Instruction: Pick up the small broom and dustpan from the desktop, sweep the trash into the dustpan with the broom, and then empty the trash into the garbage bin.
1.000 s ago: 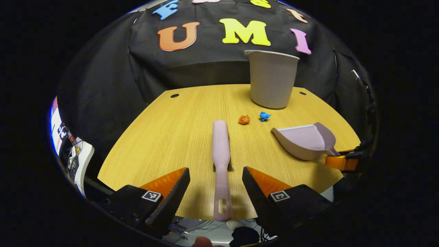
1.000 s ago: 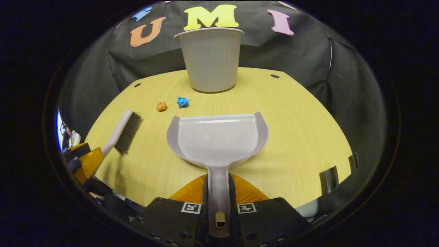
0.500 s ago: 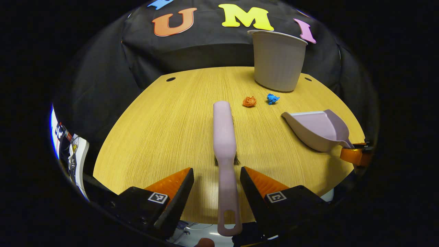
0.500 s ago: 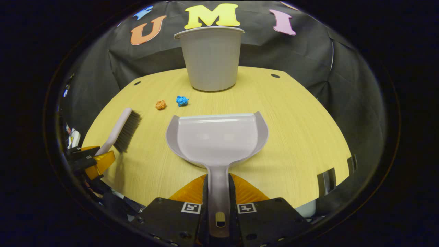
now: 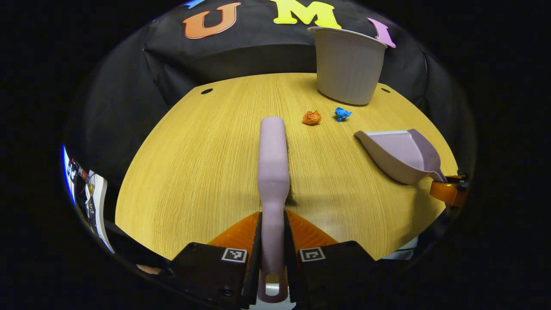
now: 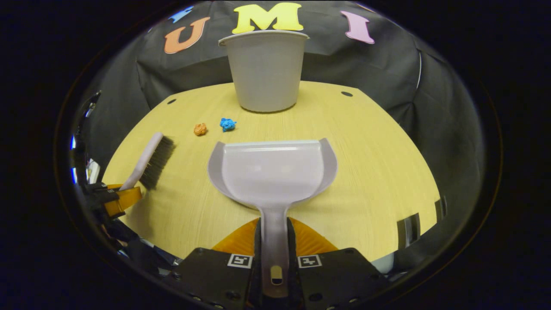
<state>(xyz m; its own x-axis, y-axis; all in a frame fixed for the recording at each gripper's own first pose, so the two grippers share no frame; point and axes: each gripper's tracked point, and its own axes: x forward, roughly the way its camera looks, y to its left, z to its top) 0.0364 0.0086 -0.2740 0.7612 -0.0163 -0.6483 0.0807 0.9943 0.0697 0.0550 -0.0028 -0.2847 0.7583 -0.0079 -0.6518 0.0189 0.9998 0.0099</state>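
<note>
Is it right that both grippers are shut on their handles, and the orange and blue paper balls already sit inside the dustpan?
Not quite. The crumpled orange paper ball and blue paper ball lie on the wooden desktop, beyond the pale lilac plastic dustpan, as the right gripper view shows. The rest holds.

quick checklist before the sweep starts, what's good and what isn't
1. Left gripper shut on the pale pink plastic broom handle: ok.
2. Right gripper shut on the pale pink plastic dustpan handle: ok.
3. Crumpled orange paper ball and crumpled blue paper ball lying loose on the wooden desktop: ok.
4. Dustpan mouth faces the balls: ok.
5. Grey plastic garbage bin upright behind the balls: ok.
6. Broom lifted off the desktop: cannot tell.
</note>
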